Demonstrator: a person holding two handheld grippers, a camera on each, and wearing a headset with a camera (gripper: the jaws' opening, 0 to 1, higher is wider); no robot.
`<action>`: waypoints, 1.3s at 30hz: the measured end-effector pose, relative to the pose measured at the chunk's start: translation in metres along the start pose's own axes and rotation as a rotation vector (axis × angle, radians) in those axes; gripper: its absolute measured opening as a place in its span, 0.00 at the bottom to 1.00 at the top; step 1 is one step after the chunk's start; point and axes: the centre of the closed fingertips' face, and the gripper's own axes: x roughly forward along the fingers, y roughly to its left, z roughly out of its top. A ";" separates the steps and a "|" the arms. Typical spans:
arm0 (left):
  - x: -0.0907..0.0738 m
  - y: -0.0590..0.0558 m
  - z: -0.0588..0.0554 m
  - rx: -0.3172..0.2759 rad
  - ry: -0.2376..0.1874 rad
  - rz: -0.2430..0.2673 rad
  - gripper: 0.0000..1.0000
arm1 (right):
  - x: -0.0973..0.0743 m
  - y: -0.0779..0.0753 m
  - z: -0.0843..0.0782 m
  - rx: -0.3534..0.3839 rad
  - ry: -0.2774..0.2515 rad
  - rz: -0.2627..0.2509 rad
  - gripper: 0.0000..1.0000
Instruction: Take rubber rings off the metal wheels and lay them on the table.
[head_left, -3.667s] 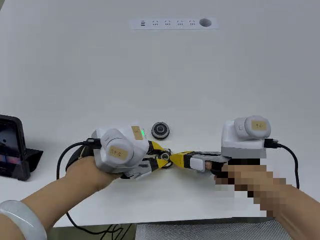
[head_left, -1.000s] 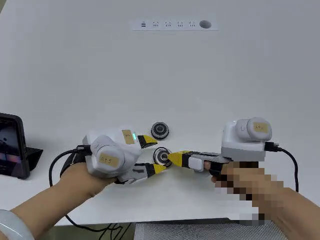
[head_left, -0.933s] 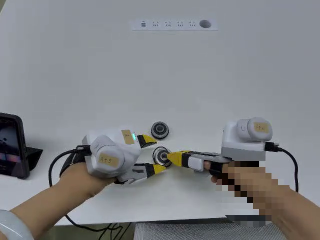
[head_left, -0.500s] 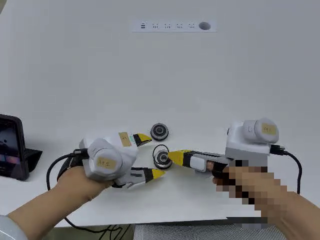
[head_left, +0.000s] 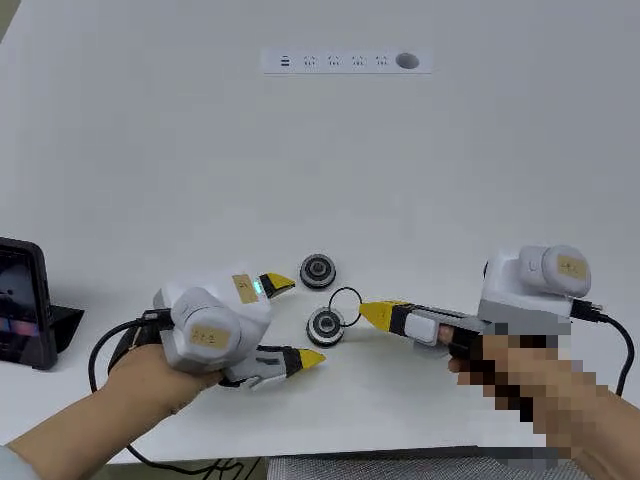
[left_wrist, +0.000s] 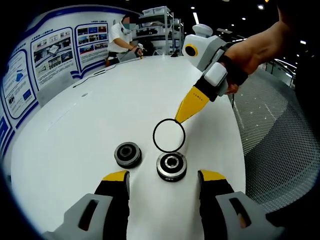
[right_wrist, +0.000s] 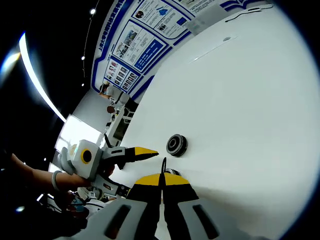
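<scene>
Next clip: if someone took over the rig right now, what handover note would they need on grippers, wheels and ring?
Left hand-held gripper: open, clear of the nearer round metal wheel just ahead of its jaws.
Right hand-held gripper: shut on the thin black rubber ring, which is off that wheel, beside it.
Second round metal wheel: on the white table, apart from both.
Done: one ring pulled off.
Left: lay it on the table, then check the second wheel for a ring.
</scene>
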 end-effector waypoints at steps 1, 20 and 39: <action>0.000 0.000 0.000 0.000 0.000 0.000 0.56 | -0.001 -0.001 0.001 0.001 -0.002 -0.002 0.02; -0.004 0.004 0.000 -0.013 -0.012 0.009 0.56 | -0.010 -0.038 0.004 0.072 -0.040 -0.089 0.02; -0.008 0.009 -0.002 -0.041 -0.018 0.023 0.55 | -0.013 -0.062 0.005 0.117 -0.056 -0.151 0.02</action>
